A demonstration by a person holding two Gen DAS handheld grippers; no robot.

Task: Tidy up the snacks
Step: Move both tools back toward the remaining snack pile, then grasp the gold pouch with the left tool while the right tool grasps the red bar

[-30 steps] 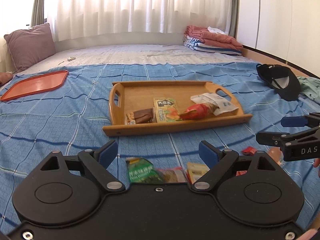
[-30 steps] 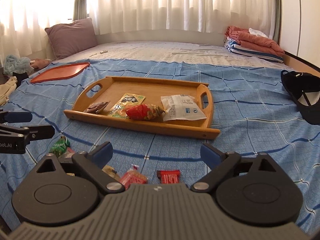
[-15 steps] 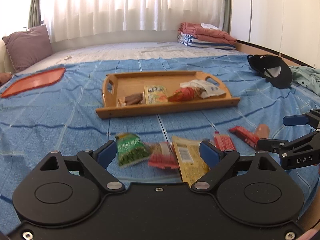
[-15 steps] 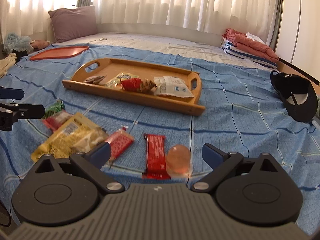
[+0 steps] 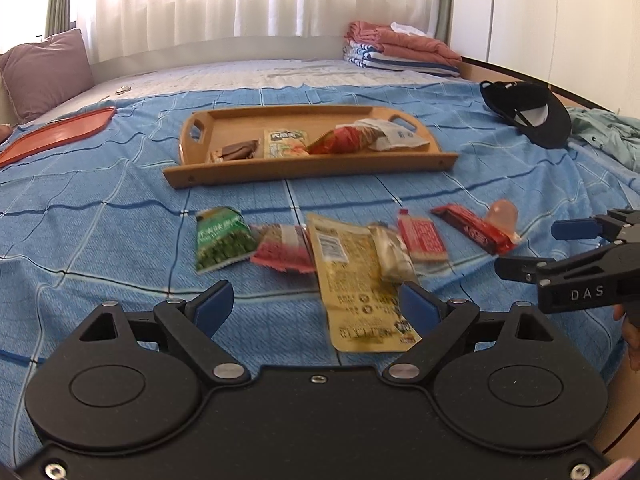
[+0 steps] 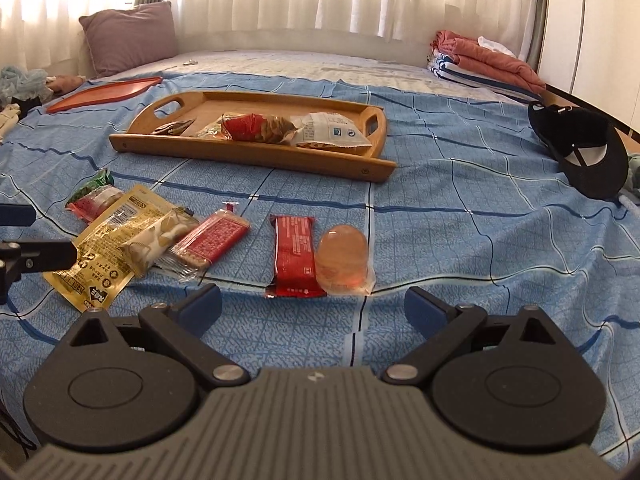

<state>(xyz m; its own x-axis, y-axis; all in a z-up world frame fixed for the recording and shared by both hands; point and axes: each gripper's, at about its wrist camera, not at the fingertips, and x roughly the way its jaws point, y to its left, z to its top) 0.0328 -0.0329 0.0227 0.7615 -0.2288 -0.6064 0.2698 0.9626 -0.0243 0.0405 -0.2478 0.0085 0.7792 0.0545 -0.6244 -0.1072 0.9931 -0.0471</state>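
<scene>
A wooden tray [image 5: 312, 170] [image 6: 256, 154] on the blue bedspread holds several snack packets. Loose snacks lie in a row in front of it: a green packet [image 5: 222, 242], a pink packet [image 5: 282, 252], a long yellow packet [image 5: 356, 284] [image 6: 108, 244], a red-and-white wafer pack [image 5: 420, 236] [image 6: 210, 238], a dark red bar [image 5: 472, 228] [image 6: 296, 254] and a clear jelly cup [image 5: 502, 216] [image 6: 342, 258]. My left gripper [image 5: 316, 306] hangs open just short of the yellow packet, empty. My right gripper [image 6: 312, 306] is open and empty in front of the bar and jelly cup.
An orange tray [image 5: 56, 136] [image 6: 104, 92] lies far left. A black cap [image 5: 528, 114] [image 6: 580, 148] sits at the right, beside green clothing [image 5: 608, 140]. Folded towels [image 5: 400, 50] and a purple pillow [image 6: 128, 38] are at the back. The bed edge runs near me.
Both grippers have drawn back and sunk, so the row of loose snacks has come fully into view in front of the fingers. Jaws stay wide; nothing was picked up.
</scene>
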